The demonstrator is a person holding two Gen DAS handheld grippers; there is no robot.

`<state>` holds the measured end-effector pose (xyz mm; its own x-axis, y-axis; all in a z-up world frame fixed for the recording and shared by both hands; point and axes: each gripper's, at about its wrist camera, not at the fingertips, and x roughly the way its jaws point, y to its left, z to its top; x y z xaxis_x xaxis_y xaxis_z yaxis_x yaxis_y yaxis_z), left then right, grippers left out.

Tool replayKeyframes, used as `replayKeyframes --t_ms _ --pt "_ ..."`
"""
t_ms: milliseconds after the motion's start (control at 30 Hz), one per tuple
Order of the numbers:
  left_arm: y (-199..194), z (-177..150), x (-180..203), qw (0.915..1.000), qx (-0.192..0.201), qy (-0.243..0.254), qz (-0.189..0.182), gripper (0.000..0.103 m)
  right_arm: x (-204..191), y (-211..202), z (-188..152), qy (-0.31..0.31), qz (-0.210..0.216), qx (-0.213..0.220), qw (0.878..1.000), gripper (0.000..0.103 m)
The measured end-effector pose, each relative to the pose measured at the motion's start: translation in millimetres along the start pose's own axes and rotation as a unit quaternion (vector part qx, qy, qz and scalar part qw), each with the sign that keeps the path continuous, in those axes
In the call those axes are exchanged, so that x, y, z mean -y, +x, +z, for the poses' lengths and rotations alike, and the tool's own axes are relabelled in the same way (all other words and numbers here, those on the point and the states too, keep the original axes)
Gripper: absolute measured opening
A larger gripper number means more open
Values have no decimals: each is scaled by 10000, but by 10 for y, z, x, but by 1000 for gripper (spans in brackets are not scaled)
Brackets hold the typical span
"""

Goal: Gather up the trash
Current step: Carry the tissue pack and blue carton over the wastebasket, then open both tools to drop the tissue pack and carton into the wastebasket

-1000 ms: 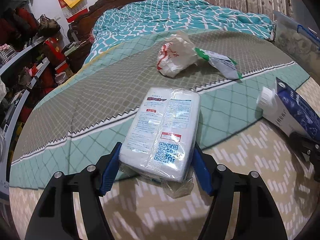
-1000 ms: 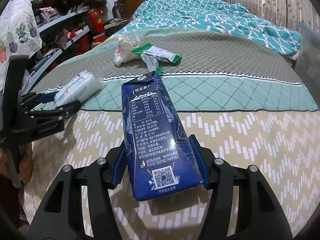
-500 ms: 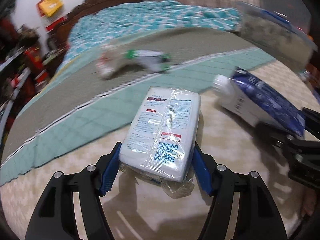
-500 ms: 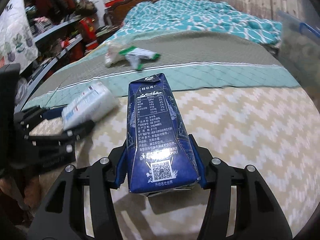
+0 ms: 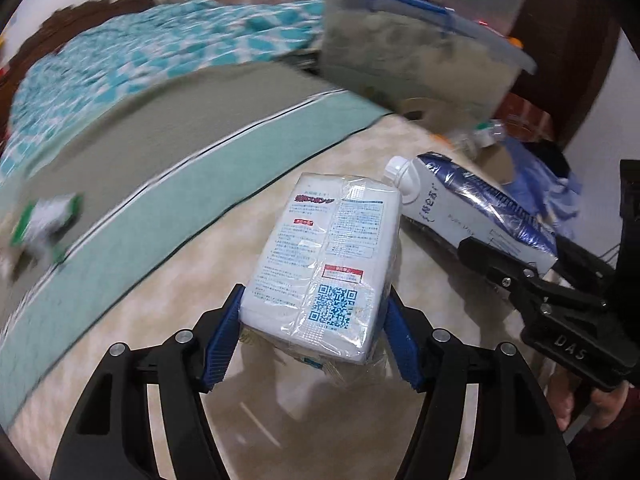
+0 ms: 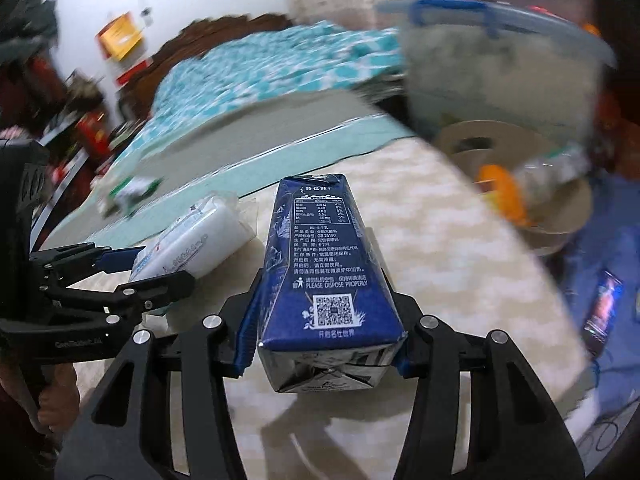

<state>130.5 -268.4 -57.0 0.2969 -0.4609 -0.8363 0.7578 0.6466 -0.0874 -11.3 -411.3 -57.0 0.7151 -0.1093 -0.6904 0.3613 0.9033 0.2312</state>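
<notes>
left gripper (image 5: 314,344) fingers clamped on the white packet (image 5: 328,252) – right gripper (image 6: 322,344) clamped on the blue carton (image 6: 320,256) at its 3 o'clock

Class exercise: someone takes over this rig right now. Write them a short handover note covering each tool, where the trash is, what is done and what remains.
Left tool: shut on the white wrapped pack.
Right tool: shut on the blue milk carton.
Both items are held above the bed, side by side.
Left on the bed: a green-and-white wrapper, blurred.
Done: two pieces picked up. Remaining: deposit both, then fetch the wrapper. No bin is clearly visible.
</notes>
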Motion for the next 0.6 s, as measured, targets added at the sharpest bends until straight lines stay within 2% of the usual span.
replayKeyframes --t_ms 167,300,400,500,567,600 --pt "324 580 613 9980 37 544 -334 62 591 -124 276 333 -414 405 9978 53" --pt "535 1065 955 9957 104 782 -494 62 1012 -138 533 599 -607 625 9944 53" --pt "716 1398 1116 9951 81 799 -571 63 1258 -46 717 625 -813 654 9926 53" --pt "952 1669 1240 9949 -7 740 -679 68 1483 189 851 630 -857 457 9933 55" --pt "1136 1787 1307 9952 -99 671 -711 84 1567 307 874 616 -1032 359 9921 82" --pt "1183 1818 1317 9955 -135 645 -683 85 1599 320 869 640 -1136 397 9907 82"
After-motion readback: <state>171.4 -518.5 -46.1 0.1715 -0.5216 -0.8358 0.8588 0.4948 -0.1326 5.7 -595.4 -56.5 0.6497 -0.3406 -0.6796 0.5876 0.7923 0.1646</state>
